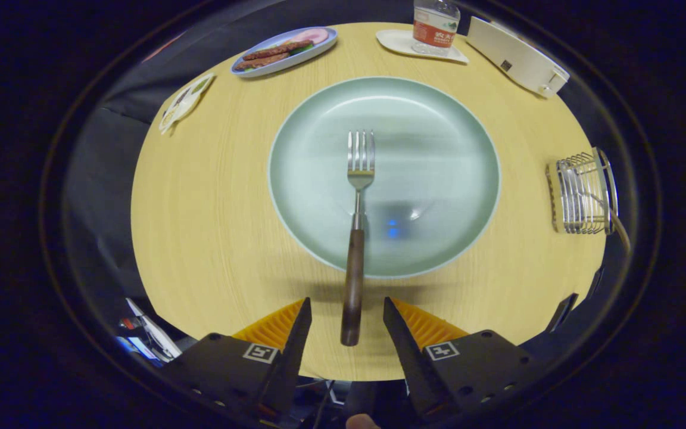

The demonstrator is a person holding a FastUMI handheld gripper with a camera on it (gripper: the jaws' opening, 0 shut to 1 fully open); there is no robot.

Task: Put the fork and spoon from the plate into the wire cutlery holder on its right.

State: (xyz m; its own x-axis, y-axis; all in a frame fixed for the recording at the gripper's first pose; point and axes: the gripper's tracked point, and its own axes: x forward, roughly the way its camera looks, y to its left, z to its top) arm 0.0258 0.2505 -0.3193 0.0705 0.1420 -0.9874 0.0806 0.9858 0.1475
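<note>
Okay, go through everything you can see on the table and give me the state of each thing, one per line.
Gripper: open, fingers either side of the fork handle, not touching.
Fork: lying tines on the plate, handle past the rim.
Plate: flat on the table, holding just the fork.
Holder: upright, one utensil handle sticking out.
Bottle: upright on a small tray.

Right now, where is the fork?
The fork lies with its tines on the plate, its handle reaching back between the open gripper's fingers, untouched.
</note>
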